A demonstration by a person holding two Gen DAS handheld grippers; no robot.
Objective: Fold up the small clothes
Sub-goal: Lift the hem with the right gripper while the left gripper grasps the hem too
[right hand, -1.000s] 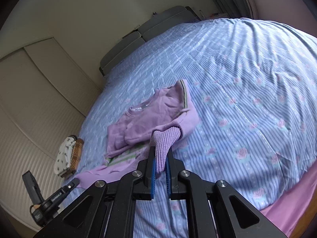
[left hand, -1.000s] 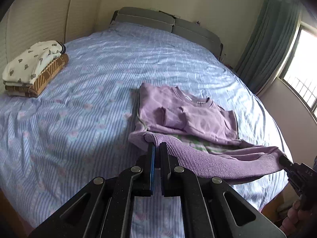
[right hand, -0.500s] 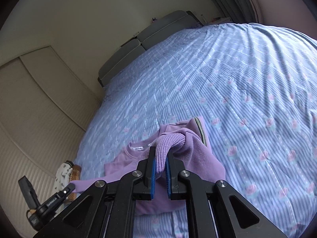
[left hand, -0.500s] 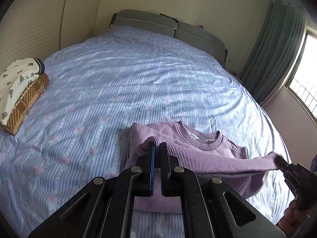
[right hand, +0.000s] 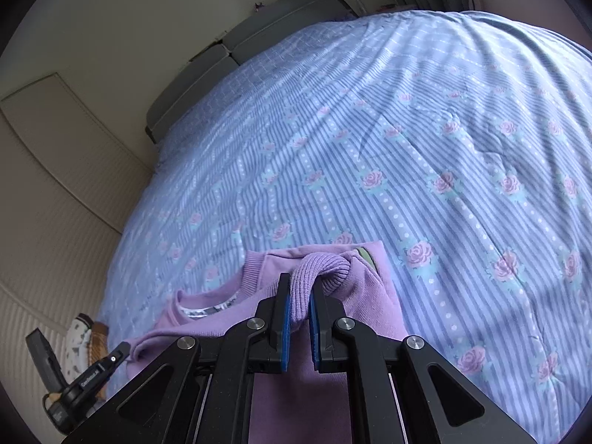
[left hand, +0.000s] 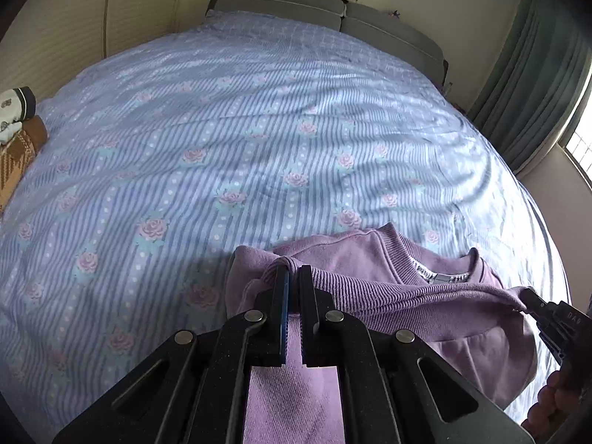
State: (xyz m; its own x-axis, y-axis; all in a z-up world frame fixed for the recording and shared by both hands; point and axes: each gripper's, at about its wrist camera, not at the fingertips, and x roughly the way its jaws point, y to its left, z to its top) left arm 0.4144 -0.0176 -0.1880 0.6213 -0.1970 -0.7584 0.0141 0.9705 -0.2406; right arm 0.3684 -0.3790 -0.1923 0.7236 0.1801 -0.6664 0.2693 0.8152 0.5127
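Observation:
A small purple sweatshirt [left hand: 355, 259] lies on the bed, its neckline and label facing up; it also shows in the right wrist view [right hand: 370, 303]. My left gripper [left hand: 294, 277] is shut on the left end of its ribbed hem [left hand: 388, 292]. My right gripper [right hand: 298, 288] is shut on the right end of the same ribbed hem [right hand: 322, 266]. The hem is stretched between them, over the upper part of the shirt near the collar. The right gripper shows at the right edge of the left wrist view [left hand: 532, 301], and the left gripper at the lower left of the right wrist view [right hand: 118, 353].
The bed has a blue striped cover with roses [left hand: 259, 129] and a grey headboard [left hand: 333, 7]. A stack of folded clothes [left hand: 14, 137] sits at the bed's left side, also seen in the right wrist view [right hand: 83, 336]. Curtains [left hand: 536, 74] hang at the right.
Both grippers have carried the ribbed hem forward over the shirt toward the collar, folding the lower half onto the upper half. The shirt's body and sleeves are now covered.

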